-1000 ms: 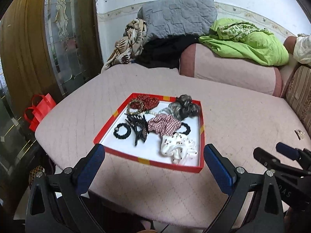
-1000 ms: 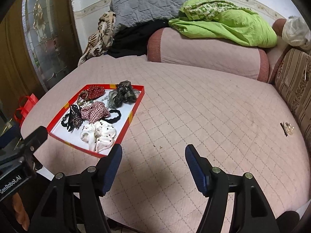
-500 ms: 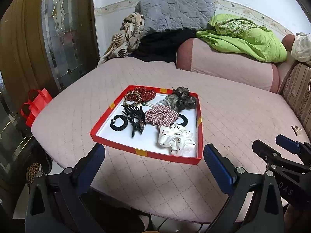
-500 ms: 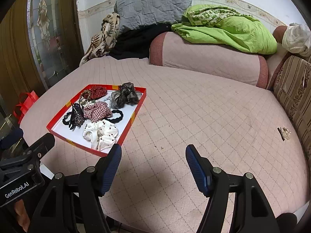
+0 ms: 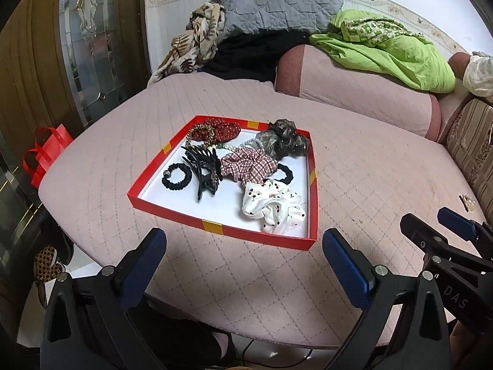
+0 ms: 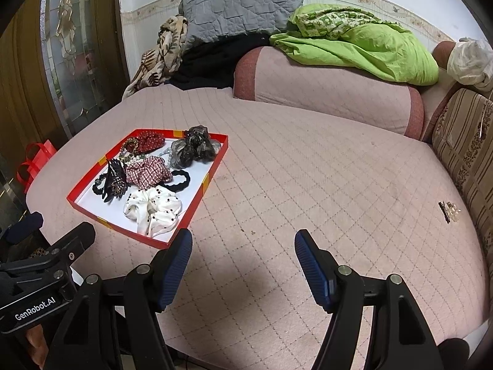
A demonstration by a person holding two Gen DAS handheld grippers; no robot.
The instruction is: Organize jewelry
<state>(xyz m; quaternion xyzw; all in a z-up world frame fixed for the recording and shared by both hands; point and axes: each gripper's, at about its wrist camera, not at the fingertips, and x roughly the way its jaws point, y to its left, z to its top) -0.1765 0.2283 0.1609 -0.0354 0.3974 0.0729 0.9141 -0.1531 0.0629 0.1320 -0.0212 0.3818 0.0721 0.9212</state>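
A red tray (image 5: pixel 215 225) with a white floor lies on the pink quilted bed; it also shows in the right wrist view (image 6: pixel 197 197). In it lie a white dotted scrunchie (image 5: pixel 272 205), a red checked scrunchie (image 5: pixel 249 166), a grey scrunchie (image 5: pixel 282 138), a black claw clip (image 5: pixel 203 166), a black hair tie (image 5: pixel 175 177), a red dotted scrunchie (image 5: pixel 223 128) and a bead string. My left gripper (image 5: pixel 243 249) is open and empty, just in front of the tray's near edge. My right gripper (image 6: pixel 243 246) is open and empty, right of the tray. A small clear clip (image 6: pixel 450 211) lies far right.
A pink bolster (image 6: pixel 323 92) with a green blanket (image 6: pixel 363 43) and a grey pillow (image 6: pixel 240 3) line the back. A striped cushion (image 6: pixel 468 148) stands at the right. A red bag (image 5: pixel 46 151) and a wooden glass door (image 5: pixel 92 37) are at the left, beyond the bed's edge.
Both grippers have moved forward toward the bed, so the tray sits closer and lower in both views. Both stay open and empty.
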